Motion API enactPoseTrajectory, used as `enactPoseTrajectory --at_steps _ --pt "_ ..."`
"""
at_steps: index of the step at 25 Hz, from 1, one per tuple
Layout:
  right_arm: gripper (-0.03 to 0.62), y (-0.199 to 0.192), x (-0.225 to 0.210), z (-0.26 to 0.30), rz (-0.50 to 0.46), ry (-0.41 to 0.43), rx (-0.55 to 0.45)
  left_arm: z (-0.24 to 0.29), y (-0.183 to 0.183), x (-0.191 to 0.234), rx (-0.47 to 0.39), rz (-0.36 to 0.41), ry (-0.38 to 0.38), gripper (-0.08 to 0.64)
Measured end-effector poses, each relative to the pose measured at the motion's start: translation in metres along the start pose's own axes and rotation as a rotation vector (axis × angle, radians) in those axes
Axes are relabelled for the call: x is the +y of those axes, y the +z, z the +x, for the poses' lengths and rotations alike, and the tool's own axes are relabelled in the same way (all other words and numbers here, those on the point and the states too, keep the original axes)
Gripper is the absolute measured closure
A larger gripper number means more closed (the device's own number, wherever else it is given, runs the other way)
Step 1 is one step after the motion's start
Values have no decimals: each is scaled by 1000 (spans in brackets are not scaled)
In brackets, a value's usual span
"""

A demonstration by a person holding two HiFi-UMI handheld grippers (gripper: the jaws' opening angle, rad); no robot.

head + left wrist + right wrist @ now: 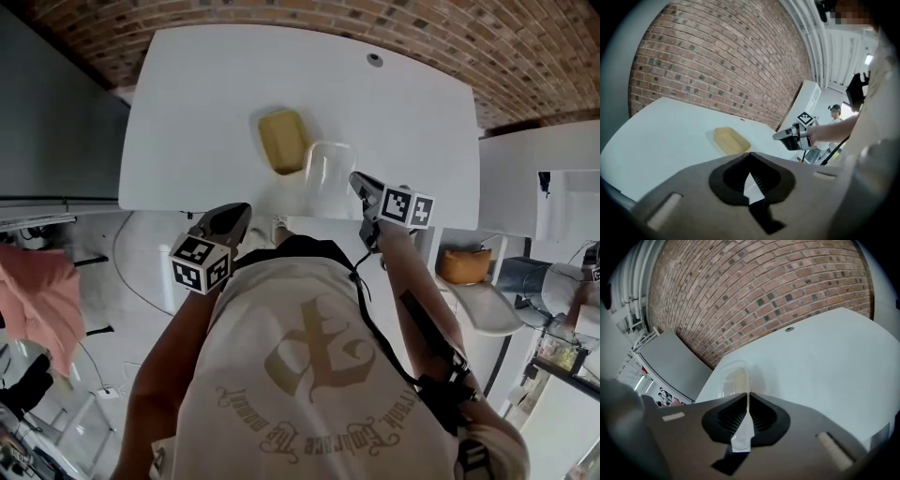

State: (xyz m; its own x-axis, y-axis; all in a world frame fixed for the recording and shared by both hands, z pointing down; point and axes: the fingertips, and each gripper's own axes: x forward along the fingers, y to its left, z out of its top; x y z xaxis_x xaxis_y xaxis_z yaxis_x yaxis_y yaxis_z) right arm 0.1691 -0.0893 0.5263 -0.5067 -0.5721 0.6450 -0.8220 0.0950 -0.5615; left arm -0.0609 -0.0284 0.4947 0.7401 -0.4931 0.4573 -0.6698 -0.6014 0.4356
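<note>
Jaws of my right gripper [747, 397] clamped on the edge of a clear lid [732, 378]; my left gripper [750, 157] is pressed together on nothing.
From the head view I see the lid at the near side of the white table [187, 94], just beside a tan tray [283, 141]. Whether the tray holds anything I cannot tell. The lid's see-through walls are hard to trace against the table.

The clear lid [328, 165] is glossy plastic. The yellow tray [283, 141] looks matt; the white table [206, 94] is smooth.
</note>
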Motion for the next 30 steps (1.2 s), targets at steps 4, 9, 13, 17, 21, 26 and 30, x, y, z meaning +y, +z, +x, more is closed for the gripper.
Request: enactPoseTrajectory --at_steps 4,9,13,17,21,26,30 --pt "571 -12 -7 -18 24 -20 -24 -2 -6 -8 15 16 -20 557" --pt "574 -28 -18 -40 48 -43 -48 -3 -13 -15 24 30 -37 557" --pt "575 -38 -22 -56 65 -58 -64 -5 -18 -22 34 37 -51 557" --pt "575 -47 -24 -67 70 -64 -74 -6 -21 -24 37 43 -58 555" --pt "575 -51 -22 -73 62 -61 -83 -5 -23 -25 35 44 -63 557" --pt "575 -48 -17 -77 48 -46 -89 -5 -24 -25 27 38 -62 557" --pt "577 -45 -16 -76 49 -39 -97 -4 -25 -22 24 33 -62 557"
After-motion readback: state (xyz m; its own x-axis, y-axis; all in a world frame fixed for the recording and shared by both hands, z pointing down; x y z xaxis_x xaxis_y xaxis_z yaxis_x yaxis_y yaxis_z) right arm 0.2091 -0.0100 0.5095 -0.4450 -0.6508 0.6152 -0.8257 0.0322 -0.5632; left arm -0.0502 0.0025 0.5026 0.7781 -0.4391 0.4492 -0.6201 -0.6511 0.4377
